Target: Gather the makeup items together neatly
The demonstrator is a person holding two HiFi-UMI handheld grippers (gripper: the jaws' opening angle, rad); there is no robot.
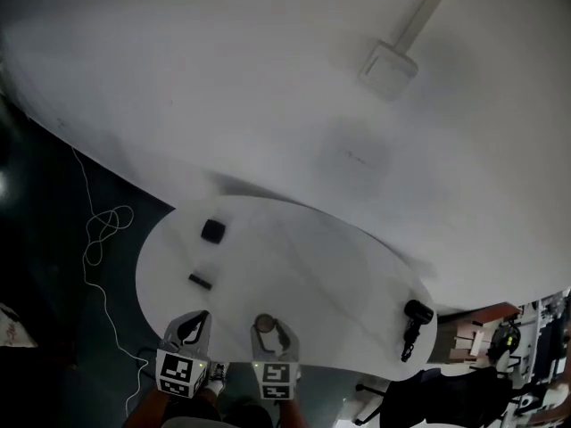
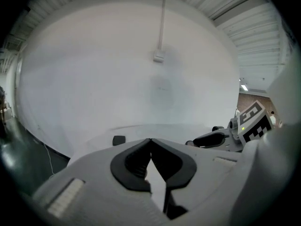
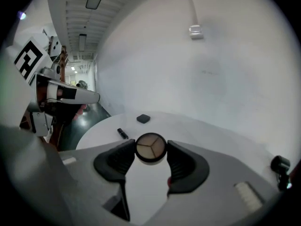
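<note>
The white oval table (image 1: 294, 257) stands before a white wall. At its near edge, the left gripper (image 2: 150, 142) has its jaws closed tip to tip with nothing between them. Also at the near edge, the right gripper (image 3: 150, 151) clamps a round three-shade compact (image 3: 150, 146) between partly spread jaws. A black handled item (image 1: 413, 321), type unclear, lies at the table's right edge. A square black compact (image 1: 212, 231) and a black lipstick tube (image 1: 200, 281) lie on its left part.
</note>
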